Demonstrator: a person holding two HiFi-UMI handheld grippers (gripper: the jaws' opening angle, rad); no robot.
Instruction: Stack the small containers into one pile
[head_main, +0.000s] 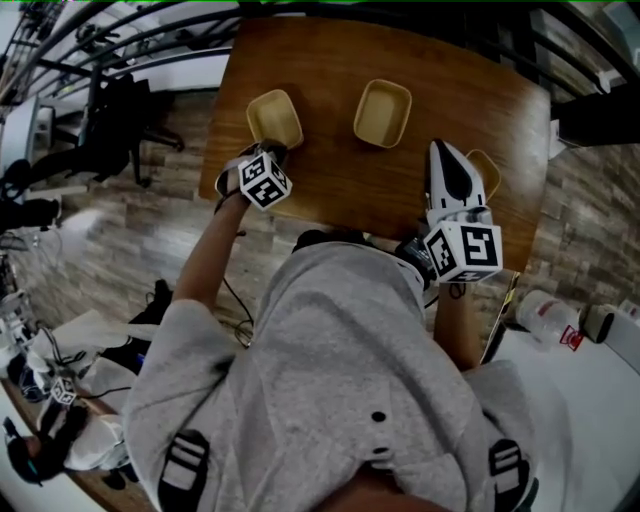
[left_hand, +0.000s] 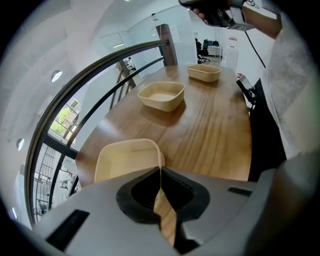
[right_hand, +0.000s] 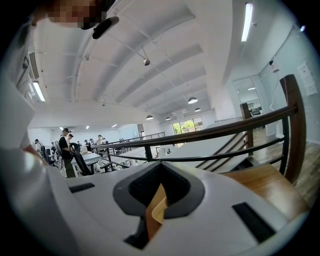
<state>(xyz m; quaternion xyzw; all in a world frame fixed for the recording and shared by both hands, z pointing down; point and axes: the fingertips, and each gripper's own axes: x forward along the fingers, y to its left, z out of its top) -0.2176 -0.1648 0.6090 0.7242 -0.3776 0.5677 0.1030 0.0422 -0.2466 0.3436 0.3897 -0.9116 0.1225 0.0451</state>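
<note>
Three small beige containers sit on the wooden table (head_main: 330, 190). My left gripper (head_main: 272, 152) is shut on the near rim of the left container (head_main: 274, 116). In the left gripper view that container (left_hand: 125, 159) lies just ahead, its thin wall pinched between the jaws of the left gripper (left_hand: 160, 172). The middle container (head_main: 383, 112) stands free, as also shown in the left gripper view, where the middle container (left_hand: 161, 95) has the right one (left_hand: 204, 72) beyond it. My right gripper (head_main: 441, 150) partly covers the right container (head_main: 487, 172). The right gripper (right_hand: 159, 189) points upward, shut on a beige rim (right_hand: 158, 206).
A dark metal railing (left_hand: 95, 85) runs along the table's far side, with a drop to a lower floor behind it. A white bottle (head_main: 545, 312) lies on a pale surface at the right. A dark object (left_hand: 247, 90) sits at the table's near edge. People stand far off (right_hand: 65, 150).
</note>
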